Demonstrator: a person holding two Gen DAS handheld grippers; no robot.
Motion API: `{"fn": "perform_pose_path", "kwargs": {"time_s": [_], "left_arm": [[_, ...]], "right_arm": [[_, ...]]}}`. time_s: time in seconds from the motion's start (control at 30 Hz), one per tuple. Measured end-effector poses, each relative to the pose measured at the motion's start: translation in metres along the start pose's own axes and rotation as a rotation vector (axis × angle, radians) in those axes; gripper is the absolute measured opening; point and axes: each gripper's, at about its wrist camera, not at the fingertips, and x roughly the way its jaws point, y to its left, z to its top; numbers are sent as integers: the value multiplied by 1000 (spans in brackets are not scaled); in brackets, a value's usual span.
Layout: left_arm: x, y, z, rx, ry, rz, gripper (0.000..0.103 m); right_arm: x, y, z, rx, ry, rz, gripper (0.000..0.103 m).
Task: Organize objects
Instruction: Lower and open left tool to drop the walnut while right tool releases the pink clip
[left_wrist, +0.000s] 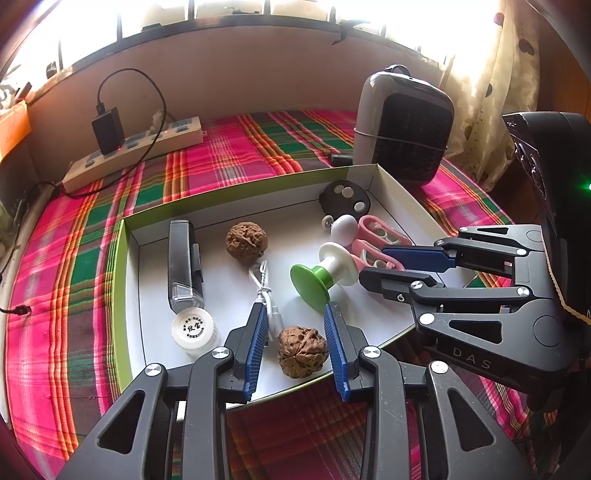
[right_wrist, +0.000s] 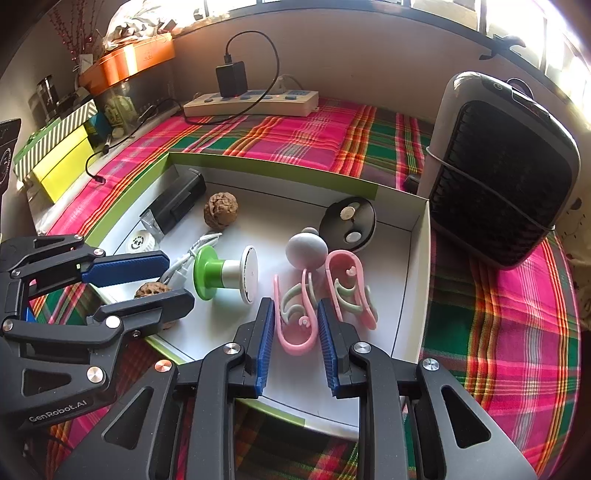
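Job: tidy the small things; most of them lie in the white box (right_wrist: 421, 277) on the checked cloth
Step now: my guess is each hand is picking one thing out of the box at the same time
Left gripper (left_wrist: 295, 306): its fingers are wide apart and point down into the near edge of the box
Walnut (left_wrist: 303, 350): it sits on the box floor right between the left fingers; there is a small gap on one side, and the other side is very close, maybe just touching
Right gripper (right_wrist: 294, 302): its fingers are narrow and pinch the pink clip (right_wrist: 291, 349); the blue pads (right_wrist: 266, 343) press on both sides of its loop
Where the clip is: low in the box, near the right wall, and it looks like it is resting on the floor; a second pink clip lies just beside it
Other things close by: a white cable (left_wrist: 264, 284) lies just past the left finger, a green and white spool (left_wrist: 321, 275) lies between the two grippers, and another walnut (left_wrist: 246, 242) is further back
Next for the left hand: I think it needs to squeeze shut on the walnut; the walnut is round and bumpy, so it could roll or slip out
Next for the right hand: I think it needs to lift straight up, slowly, so the clip does not hook its twin or bump the wall
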Motion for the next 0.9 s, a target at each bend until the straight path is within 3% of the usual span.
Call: {"fn": "perform_pose_path", "kwargs": {"time_s": [0.57, 0.9], "left_arm": [[-2, 3, -2, -14, -7, 4, 30], [-12, 4, -4, -46, -33, 55, 30]], "right_arm": [[-5, -3, -4, 38, -14, -6, 28], [-11, -2, -8, 63, -27, -16, 28]]}}
